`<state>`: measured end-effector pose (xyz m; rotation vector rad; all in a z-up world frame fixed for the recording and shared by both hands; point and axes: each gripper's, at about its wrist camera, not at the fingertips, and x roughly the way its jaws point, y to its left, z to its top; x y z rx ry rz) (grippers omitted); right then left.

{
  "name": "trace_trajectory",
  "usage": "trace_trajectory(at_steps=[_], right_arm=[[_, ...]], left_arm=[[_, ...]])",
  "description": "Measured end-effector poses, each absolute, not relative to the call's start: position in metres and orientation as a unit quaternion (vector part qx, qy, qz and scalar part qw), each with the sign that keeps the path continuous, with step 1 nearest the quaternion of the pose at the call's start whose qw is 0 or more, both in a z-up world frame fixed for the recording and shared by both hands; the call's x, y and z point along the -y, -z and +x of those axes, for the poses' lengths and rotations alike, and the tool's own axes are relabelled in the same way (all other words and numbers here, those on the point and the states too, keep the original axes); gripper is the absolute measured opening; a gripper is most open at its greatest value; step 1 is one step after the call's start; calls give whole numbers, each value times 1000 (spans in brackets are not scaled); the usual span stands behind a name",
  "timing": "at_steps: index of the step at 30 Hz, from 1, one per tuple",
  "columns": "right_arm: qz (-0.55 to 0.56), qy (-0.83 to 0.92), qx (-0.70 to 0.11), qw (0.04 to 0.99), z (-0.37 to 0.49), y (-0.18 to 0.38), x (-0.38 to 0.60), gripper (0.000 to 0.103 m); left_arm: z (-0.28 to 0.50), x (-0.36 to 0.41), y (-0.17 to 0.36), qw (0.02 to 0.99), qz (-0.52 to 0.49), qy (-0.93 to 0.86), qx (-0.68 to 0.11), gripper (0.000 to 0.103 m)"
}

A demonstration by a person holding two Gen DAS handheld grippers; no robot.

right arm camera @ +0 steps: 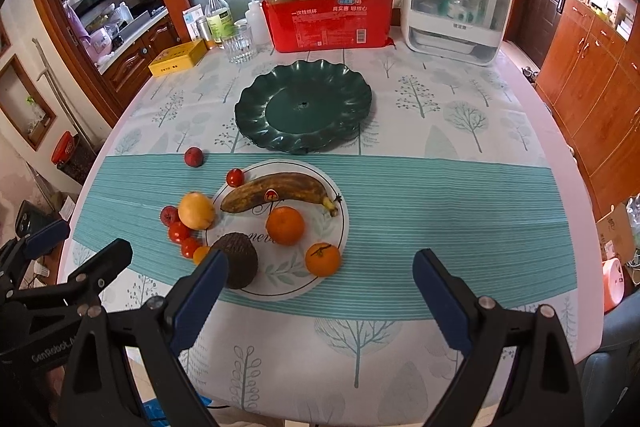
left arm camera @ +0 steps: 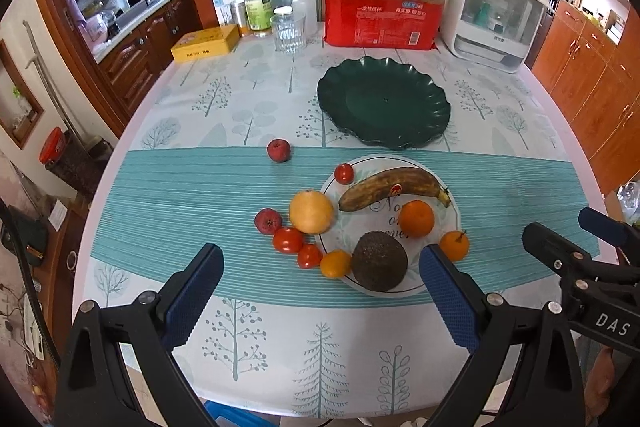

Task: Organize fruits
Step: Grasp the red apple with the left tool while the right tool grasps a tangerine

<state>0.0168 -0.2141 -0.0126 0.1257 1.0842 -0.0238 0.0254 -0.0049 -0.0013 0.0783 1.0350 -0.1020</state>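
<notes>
Both tools hover at the near table edge, nothing started. The left gripper (left arm camera: 320, 291) has its jaws spread wide and empty; the right gripper (right arm camera: 320, 291) is likewise released, gripping nothing. Just beyond them sits the white plate (right arm camera: 240, 291), crowded: dark avocado (right arm camera: 238, 261) at seven o'clock, an orange (right arm camera: 285, 225) in the middle, the browned banana (right arm camera: 280, 193) across twelve. Cherry tomatoes (left arm camera: 288, 239) and a yellow fruit (left arm camera: 311, 211) spill off at nine. Farther back, the green dish (right arm camera: 303, 105) lies bare. My read: all the sorting lies ahead.
</notes>
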Motion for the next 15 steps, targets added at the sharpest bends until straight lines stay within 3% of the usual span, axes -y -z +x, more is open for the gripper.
trace_trajectory(at_steps=[7, 15], right_arm=[[69, 20, -552, 831, 35, 43, 215, 93], [78, 41, -595, 799, 53, 87, 226, 85]], left_arm=[[66, -27, 39, 854, 28, 24, -518, 98], [110, -86, 104, 811, -21, -6, -584, 98]])
